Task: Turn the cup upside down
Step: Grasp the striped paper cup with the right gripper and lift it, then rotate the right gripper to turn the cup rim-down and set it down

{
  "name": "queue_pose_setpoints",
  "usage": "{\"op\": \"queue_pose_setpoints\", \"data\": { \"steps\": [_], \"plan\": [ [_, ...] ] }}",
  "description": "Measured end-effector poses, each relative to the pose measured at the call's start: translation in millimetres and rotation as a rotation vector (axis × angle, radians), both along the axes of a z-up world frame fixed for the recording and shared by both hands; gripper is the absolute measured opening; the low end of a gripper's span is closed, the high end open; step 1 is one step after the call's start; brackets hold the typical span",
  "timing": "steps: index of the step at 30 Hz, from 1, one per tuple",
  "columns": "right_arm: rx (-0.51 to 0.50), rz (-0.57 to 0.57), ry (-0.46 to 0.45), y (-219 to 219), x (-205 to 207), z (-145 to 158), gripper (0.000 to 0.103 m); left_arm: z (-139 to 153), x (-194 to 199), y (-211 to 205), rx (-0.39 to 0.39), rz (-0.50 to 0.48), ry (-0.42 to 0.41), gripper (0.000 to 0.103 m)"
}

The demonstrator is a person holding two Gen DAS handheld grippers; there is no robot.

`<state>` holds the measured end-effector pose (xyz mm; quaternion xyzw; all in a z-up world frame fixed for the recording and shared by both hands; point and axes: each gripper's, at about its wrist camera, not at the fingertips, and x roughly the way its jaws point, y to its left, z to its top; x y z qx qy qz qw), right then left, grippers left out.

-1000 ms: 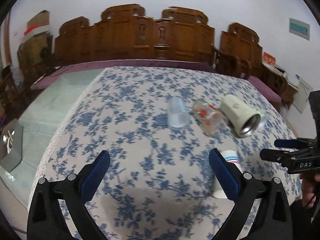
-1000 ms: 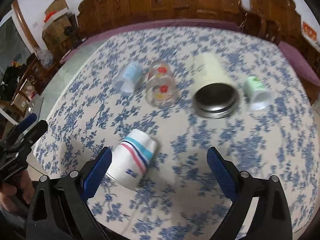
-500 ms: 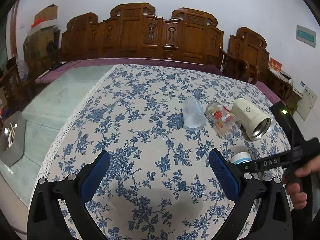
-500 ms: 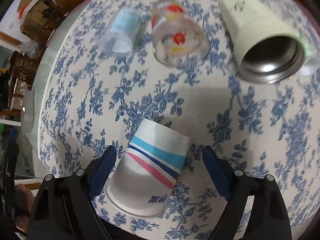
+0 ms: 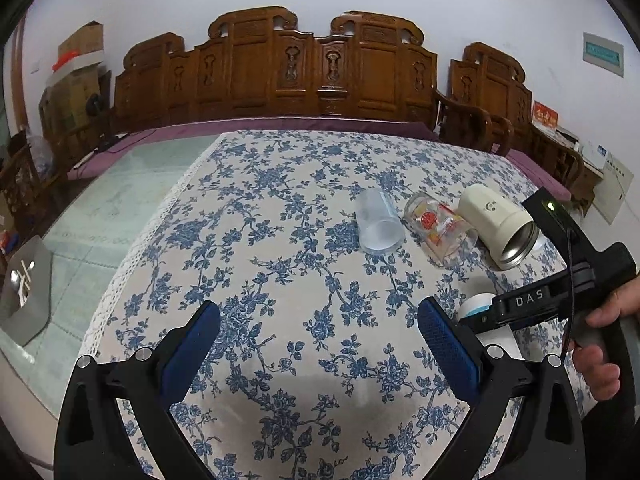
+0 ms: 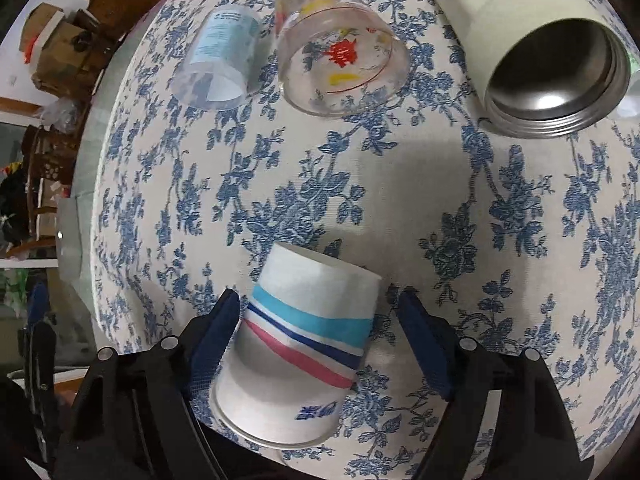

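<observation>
A white paper cup (image 6: pixel 304 344) with blue and pink stripes lies on its side on the flowered tablecloth (image 6: pixel 400 184), rim toward me. My right gripper (image 6: pixel 320 344) is open with its fingers on either side of the cup; the left finger is against it, the right one a little apart. In the left wrist view a bit of the cup (image 5: pixel 476 304) shows behind the right gripper's body (image 5: pixel 528 304). My left gripper (image 5: pixel 320 344) is open and empty above the cloth.
A clear plastic cup (image 6: pixel 220 64), a glass with red flowers (image 6: pixel 340 48) and a cream steel-lined mug (image 6: pixel 540 52) lie on their sides farther back. Carved wooden chairs (image 5: pixel 320 72) stand behind the table. The table's left edge (image 5: pixel 132 248) drops to the floor.
My right gripper has moved down and forward so that its fingers now straddle the paper cup. My left gripper has shifted slightly.
</observation>
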<state>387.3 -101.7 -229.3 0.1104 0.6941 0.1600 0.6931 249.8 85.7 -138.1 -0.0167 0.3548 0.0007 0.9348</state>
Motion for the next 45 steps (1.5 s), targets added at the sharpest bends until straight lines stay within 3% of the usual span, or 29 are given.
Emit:
{"op": "queue_pose_setpoints", "data": {
  "steps": [2, 4, 7, 15, 25, 32, 37, 41, 45],
  "plan": [
    [0.004, 0.003, 0.007, 0, 0, -1, 0.080, -1, 0, -2, 0.007, -0.003, 0.004, 0.095],
    [0.015, 0.007, 0.013, 0, 0, -1, 0.069, -1, 0, -3, 0.010, -0.007, 0.005, 0.095],
    [0.024, 0.005, -0.005, -1, 0, 4, 0.063, -1, 0, -4, 0.013, -0.007, 0.006, 0.095],
    [0.004, -0.026, -0.273, -22, -5, 34, 0.061, -3, 1, -8, 0.023, -0.014, 0.016, 0.095],
    [-0.192, -0.038, -0.649, -27, -18, 50, 0.061, -6, 2, -13, 0.039, -0.028, 0.025, 0.095],
    [-0.343, 0.012, -0.821, -7, -44, 42, 0.061, -5, 1, -14, 0.035, -0.032, 0.021, 0.095],
    [-0.388, 0.045, -0.885, 1, -68, 41, 0.062, -5, 1, -15, 0.035, -0.033, 0.020, 0.095],
    [-0.332, 0.015, -0.863, -9, -77, 43, 0.062, -4, 0, -17, 0.029, -0.040, 0.013, 0.095],
    [-0.290, 0.004, -0.834, -12, -81, 44, 0.077, -2, -2, -19, 0.032, -0.046, 0.004, 0.095]
  ]
}}
